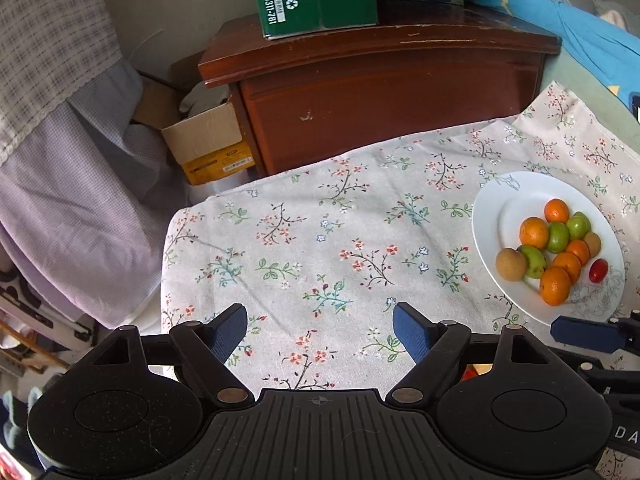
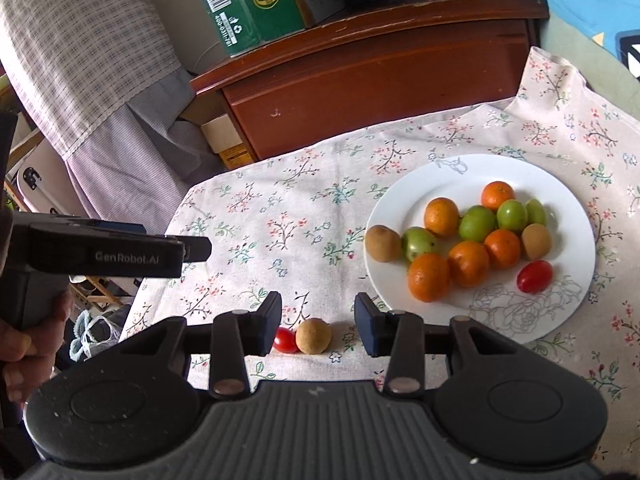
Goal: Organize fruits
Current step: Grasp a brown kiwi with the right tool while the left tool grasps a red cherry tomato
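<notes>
White plate (image 2: pixel 568 184) on floral tabletop (image 2: pixel 280 224) carries five oranges (image 2: pixel 428 277), four green fruits (image 2: pixel 477 223), two brown fruits (image 2: pixel 383 243), one cherry tomato (image 2: pixel 534 276). Right gripper (image 2: pixel 318 322) fingers wide apart, empty, straddling loose brown fruit (image 2: pixel 313 336) touching second tomato (image 2: pixel 285 340). Left gripper (image 1: pixel 320 330) fingers spread, empty.

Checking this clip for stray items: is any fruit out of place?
Yes. A brown round fruit and a cherry tomato lie on the tablecloth, off the plate, between the open right tongs.

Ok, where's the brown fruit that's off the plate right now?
In the right wrist view, the brown fruit sits on the tablecloth between the open right gripper fingers, touching a cherry tomato on its left.
</notes>
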`<state>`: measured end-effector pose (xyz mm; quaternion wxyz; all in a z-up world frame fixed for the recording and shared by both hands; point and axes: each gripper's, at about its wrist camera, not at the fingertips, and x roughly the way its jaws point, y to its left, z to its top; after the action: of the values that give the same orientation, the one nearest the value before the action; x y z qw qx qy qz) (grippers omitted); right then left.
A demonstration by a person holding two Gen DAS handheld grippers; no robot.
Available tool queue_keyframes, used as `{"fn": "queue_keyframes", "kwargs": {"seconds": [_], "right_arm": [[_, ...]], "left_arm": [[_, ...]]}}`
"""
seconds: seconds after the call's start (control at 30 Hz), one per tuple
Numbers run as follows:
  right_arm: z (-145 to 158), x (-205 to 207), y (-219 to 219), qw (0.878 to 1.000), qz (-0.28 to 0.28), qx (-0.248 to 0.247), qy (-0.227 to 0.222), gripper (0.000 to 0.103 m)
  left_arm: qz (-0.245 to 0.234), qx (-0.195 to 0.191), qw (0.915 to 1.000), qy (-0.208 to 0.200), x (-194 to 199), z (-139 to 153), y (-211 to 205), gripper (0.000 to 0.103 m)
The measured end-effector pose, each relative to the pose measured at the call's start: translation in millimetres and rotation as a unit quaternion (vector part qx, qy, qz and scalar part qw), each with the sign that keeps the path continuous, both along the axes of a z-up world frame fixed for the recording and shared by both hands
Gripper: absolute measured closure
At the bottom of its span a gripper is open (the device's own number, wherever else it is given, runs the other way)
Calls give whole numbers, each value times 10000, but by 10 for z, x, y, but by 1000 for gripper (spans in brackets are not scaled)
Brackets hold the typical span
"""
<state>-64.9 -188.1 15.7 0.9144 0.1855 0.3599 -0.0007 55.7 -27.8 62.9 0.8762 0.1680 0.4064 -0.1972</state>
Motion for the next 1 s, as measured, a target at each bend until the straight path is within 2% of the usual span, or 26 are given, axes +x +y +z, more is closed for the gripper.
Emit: {"fn": "queue_keyframes", "kwargs": {"seconds": [0.1,0.37,0.53,0.6,0.73,0.87,1.0], "right_arm": [[-94,47,81,9998,160,-17,108,62],[-349,163,165,9990,143,-18,416,65],[-415,193,150,9991,79,52,408,80],[-415,200,127,9991,59,116,402,80],[-304,157,73,9994,-54,109,313,81],[-21,68,-87,9994,-272,201,28,81],[205,-1,-275,9987,-452,192,-112,81]], "left_arm": [[46,-83,9998,149,29,-31,57,21],[-205,-155,9992,291,-54,-98,117,21],[-308,-172,9983,468,-74,-174,135,21],[-363,-143,9981,468,-87,-187,131,21],[-555,-205,9975,393,-144,-196,115,22],[-1081,-164,9930,455,-283,-295,-37,23],[-1408,-19,9889,480,-411,-431,-195,25]]}}
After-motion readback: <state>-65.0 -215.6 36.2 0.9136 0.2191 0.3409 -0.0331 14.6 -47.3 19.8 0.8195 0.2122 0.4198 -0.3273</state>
